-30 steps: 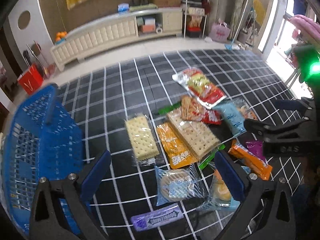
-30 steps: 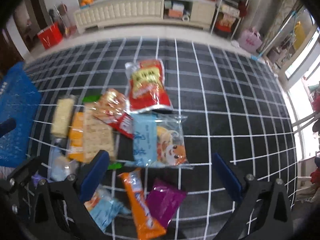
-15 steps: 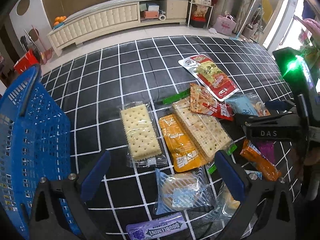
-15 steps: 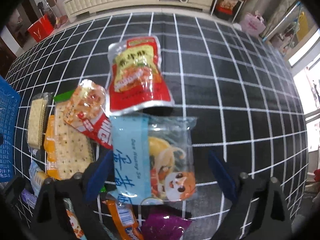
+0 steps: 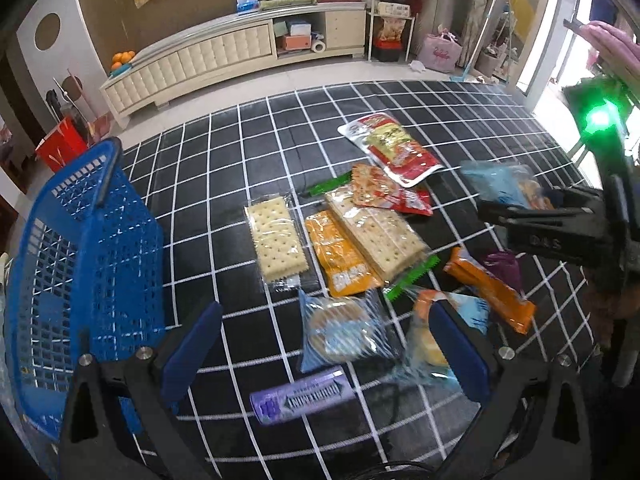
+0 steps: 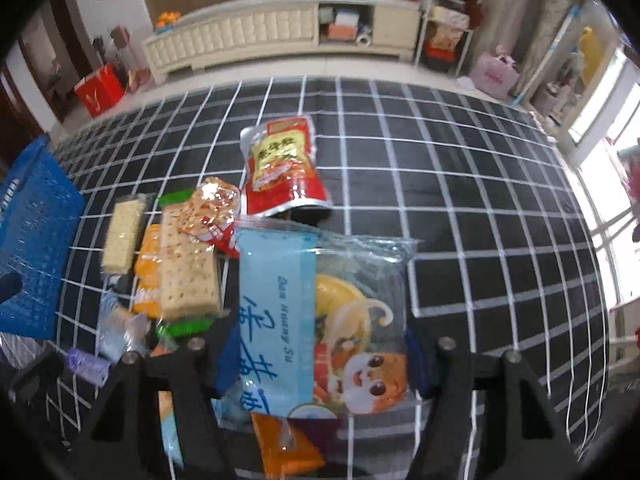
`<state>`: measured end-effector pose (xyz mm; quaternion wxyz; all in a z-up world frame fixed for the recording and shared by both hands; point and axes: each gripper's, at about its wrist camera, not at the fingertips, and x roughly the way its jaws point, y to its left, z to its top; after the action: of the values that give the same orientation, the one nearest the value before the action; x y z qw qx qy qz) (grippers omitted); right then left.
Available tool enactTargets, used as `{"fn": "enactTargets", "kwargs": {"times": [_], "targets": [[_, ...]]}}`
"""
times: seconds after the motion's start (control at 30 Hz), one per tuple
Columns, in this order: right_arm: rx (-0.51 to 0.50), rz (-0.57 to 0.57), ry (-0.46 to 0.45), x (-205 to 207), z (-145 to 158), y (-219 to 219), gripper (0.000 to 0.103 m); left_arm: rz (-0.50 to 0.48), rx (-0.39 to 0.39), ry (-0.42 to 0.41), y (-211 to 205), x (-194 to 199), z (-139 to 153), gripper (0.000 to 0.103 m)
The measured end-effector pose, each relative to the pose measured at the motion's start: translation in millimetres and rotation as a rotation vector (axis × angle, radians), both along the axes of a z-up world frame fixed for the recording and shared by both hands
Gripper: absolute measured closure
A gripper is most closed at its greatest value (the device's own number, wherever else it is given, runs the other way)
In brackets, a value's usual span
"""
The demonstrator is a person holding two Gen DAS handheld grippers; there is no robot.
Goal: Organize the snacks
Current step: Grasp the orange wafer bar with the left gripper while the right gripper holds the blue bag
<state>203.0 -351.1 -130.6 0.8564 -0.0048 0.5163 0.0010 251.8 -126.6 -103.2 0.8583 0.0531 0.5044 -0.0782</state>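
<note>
Where cabinet (image 5: 224, 54) backs it, checked mat (image 5: 248, 152) holds snacks (image 5: 362, 236).

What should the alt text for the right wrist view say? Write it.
The right gripper clamps a light-blue bag that fills the foreground. Behind it, a red pouch, crackers and other snacks lie on a black checked mat, with a blue basket at far left.
</note>
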Motion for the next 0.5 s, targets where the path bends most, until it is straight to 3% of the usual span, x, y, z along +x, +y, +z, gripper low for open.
{"fn": "enactTargets", "kwargs": {"times": [0.13,0.3,0.37,0.5], "targets": [[0.067,-0.055,-0.025,-37.1,6.5,-19.6,0.033,-0.034,-0.026,-0.010,-14.0,-10.7,14.9,0.001],[0.071,-0.096,-0.064,-48.4,19.9,-26.5,0.033,-0.112,-0.011,-0.007,-48.3,-17.9,23.2,0.001],[0.086,-0.116,-0.080,-51.3,19.8,-32.2,0.033,-0.175,-0.004,0.010,-65.6,-14.2,20.6,0.001],[0.059,-0.146,-0.121,-57.8,22.5,-39.3,0.033,-0.208,0.020,0.093,-96.0,2.3,2.6,0.001]]}}
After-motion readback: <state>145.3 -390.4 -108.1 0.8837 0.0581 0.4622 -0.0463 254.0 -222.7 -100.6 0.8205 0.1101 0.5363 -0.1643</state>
